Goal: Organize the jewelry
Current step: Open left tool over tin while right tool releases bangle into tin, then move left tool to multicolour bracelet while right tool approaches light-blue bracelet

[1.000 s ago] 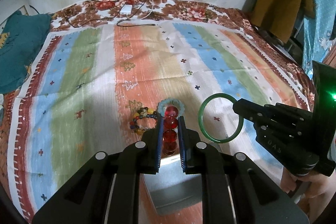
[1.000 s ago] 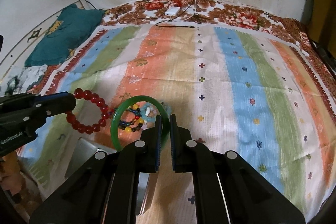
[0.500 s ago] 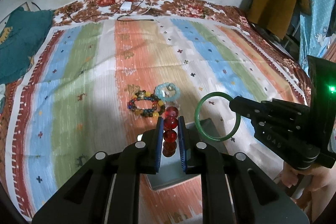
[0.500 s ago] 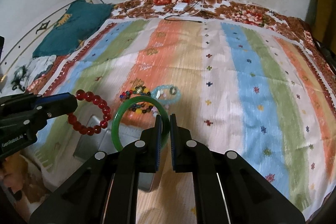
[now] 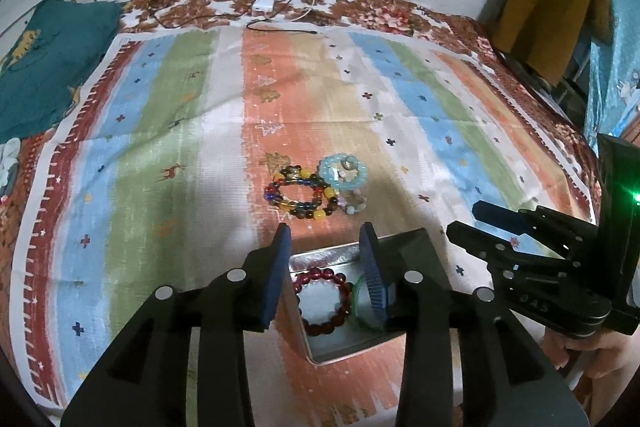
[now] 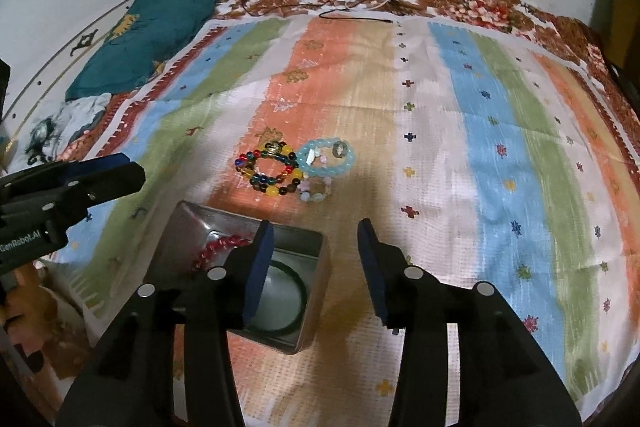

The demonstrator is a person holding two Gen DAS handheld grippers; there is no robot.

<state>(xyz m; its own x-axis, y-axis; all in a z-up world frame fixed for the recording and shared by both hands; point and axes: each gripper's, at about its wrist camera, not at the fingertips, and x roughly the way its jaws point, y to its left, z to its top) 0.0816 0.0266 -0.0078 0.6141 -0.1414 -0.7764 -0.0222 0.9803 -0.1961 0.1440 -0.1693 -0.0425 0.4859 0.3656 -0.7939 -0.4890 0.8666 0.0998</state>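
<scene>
Both grippers opening, empty, above the tin [image 5: 416, 251].

Open metal tin [image 5: 408, 251] on the striped bedspread holds a red bead bracelet [image 5: 322, 301] lying flat at its 9 o'clock side and a green bangle [image 6: 294, 301] at its 3 o'clock side. Toward 12 o'clock of the tin, touching each other: multicoloured bead bracelet [image 5: 302, 197], pale blue bead bracelet [image 5: 343, 171], small pastel bracelet [image 5: 354, 201].

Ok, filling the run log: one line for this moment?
left tongs opening, empty | right tongs opening, empty | red bracelet, green bangle in tin
</scene>
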